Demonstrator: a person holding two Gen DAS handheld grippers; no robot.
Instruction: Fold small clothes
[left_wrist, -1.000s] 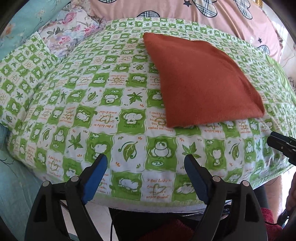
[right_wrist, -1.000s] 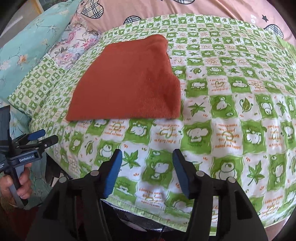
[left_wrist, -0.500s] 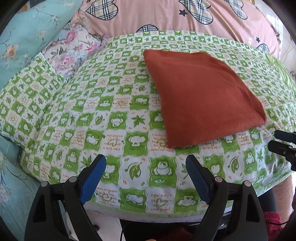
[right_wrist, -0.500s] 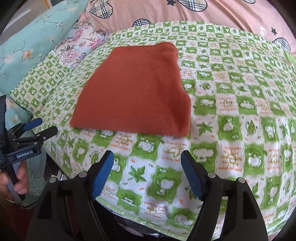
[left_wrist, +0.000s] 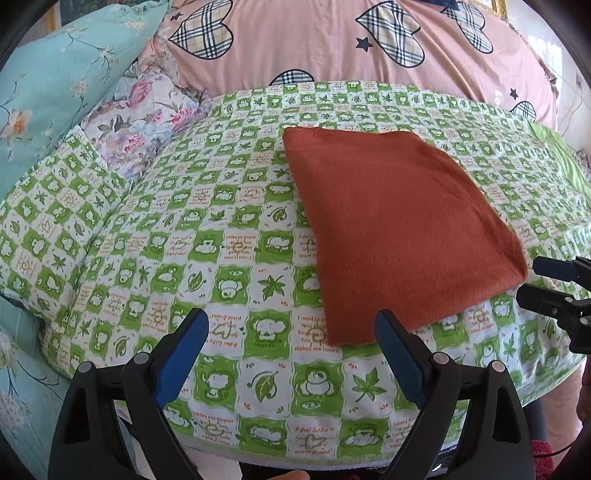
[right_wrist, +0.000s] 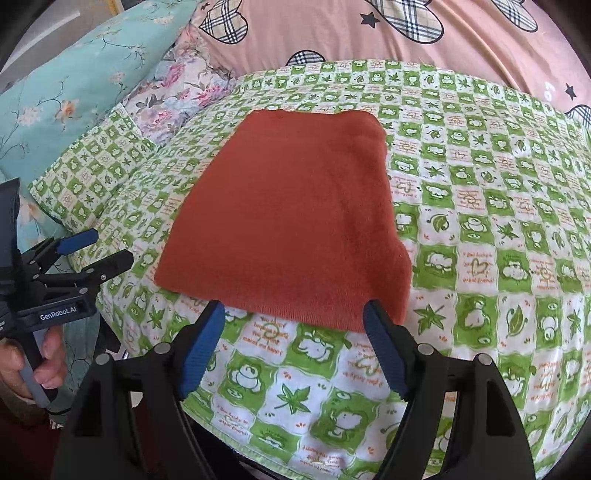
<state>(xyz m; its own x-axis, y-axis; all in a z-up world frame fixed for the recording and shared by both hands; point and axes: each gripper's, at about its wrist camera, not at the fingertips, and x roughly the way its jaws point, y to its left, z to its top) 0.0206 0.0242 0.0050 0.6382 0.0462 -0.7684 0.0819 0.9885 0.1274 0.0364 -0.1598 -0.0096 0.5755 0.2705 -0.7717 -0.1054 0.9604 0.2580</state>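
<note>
Approaching: you hold both tools over the near edge of the bed, neither one touching anything.
Left gripper (left_wrist: 290, 341): jaws spread wide and empty, hovering above the green checked sheet (left_wrist: 221, 258), left of the garment's near corner.
Right gripper (right_wrist: 293, 332): jaws spread wide and empty, its tips just at the garment's near hem.
Garment: the rust-red cloth (right_wrist: 295, 221) lies flat on the sheet near the bed's front edge, already looking folded into a compact panel, wider at the near hem than at the far one.
Step in hand: by my judgement you are about to pinch the near hem for another fold. Bring each tool to one near corner, and close on all the layers together so the stack does not split.
Fold advice: lift both corners evenly and carry them to the far hem in one sweep; the fleecy fabric will likely cling to the sheet, so lift before moving.
Surroundings: a pink heart-print quilt (left_wrist: 332, 40) is piled beyond, with a teal floral pillow (left_wrist: 55, 74) and a checked pillow (left_wrist: 48, 210) at the left edge.
Obstacles: nothing lies on the cloth; mind catching the sheet under it.
</note>
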